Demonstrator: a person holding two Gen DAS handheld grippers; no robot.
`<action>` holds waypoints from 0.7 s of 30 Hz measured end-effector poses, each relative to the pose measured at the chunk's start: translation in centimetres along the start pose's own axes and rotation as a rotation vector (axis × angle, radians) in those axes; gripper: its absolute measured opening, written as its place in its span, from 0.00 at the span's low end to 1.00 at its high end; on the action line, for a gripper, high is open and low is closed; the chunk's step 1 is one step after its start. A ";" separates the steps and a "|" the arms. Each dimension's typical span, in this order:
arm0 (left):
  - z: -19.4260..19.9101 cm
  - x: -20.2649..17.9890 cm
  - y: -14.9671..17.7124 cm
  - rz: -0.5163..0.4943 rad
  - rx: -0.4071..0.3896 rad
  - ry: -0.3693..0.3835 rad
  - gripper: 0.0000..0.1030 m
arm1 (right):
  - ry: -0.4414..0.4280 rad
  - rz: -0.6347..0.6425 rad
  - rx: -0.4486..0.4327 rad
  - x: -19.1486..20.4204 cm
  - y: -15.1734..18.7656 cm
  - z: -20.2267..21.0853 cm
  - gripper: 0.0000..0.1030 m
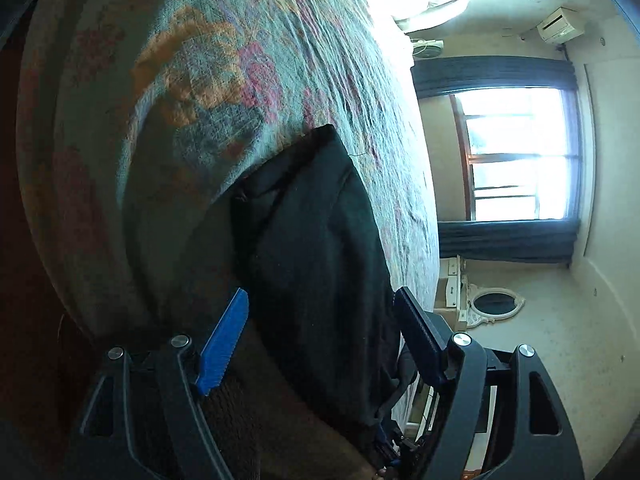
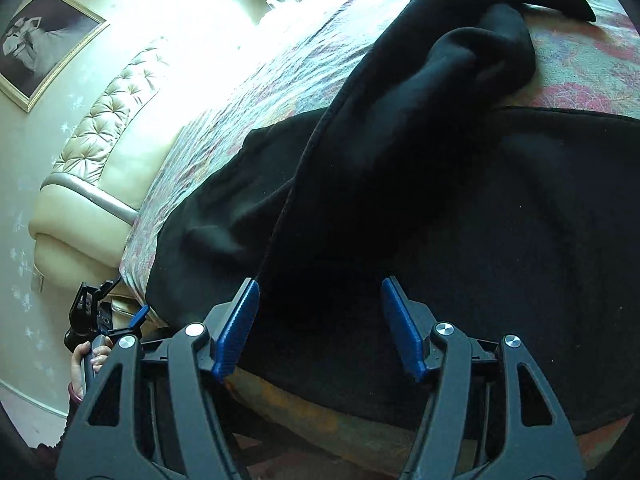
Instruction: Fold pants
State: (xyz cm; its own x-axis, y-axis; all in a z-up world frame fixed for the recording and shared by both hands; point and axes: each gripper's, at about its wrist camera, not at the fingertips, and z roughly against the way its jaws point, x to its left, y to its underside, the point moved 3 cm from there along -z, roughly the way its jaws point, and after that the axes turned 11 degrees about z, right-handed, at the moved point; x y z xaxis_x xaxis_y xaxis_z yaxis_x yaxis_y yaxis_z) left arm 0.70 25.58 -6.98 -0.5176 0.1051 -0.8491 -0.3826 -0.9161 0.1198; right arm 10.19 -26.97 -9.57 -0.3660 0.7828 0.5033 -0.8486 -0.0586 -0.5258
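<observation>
hidden: near edge of pants lost in shadow under claws.
pants: black, on bed, one leg flopped over, bunched.
left claw: wide, empty.
right claw: wide, empty.

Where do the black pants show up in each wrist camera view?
Left wrist view: black pants at lower centre, running up between the open fingers.
Right wrist view: black pants fill centre and right, one leg reaching the top.
Shared landmark: the floral bedspread beneath them.

Pants on bedspread, one leg folded across.
</observation>
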 end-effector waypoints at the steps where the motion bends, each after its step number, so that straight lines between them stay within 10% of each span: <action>1: -0.4 -0.1 0.1 -0.013 -0.004 -0.002 0.72 | 0.002 0.003 0.000 -0.1 0.1 -0.1 0.63; 7: -0.3 1.5 0.1 -0.021 -0.009 -0.061 0.31 | -0.001 0.002 -0.003 0.0 0.4 -0.1 0.67; 13: 0.3 2.4 0.4 0.034 -0.033 -0.078 0.30 | -0.009 -0.041 -0.015 -0.1 0.4 0.1 0.68; 15: 1.2 2.6 1.3 0.064 -0.078 -0.083 0.35 | -0.029 -0.071 -0.015 -0.1 0.3 0.1 0.68; 17: 2.2 2.3 2.0 0.052 -0.125 -0.102 0.62 | -0.054 -0.102 -0.010 0.0 0.3 -0.2 0.68; 21: 1.1 1.1 2.3 -0.035 -0.124 -0.113 0.59 | -0.077 -0.142 -0.014 0.5 0.2 -1.1 0.68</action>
State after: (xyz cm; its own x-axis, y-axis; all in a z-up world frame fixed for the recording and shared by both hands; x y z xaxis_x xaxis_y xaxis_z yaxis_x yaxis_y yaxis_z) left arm -1.57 24.03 -7.07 -0.5912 0.1742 -0.7875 -0.3085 -0.9510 0.0212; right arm 10.24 -25.93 -10.22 -0.2716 0.7326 0.6241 -0.8886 0.0581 -0.4550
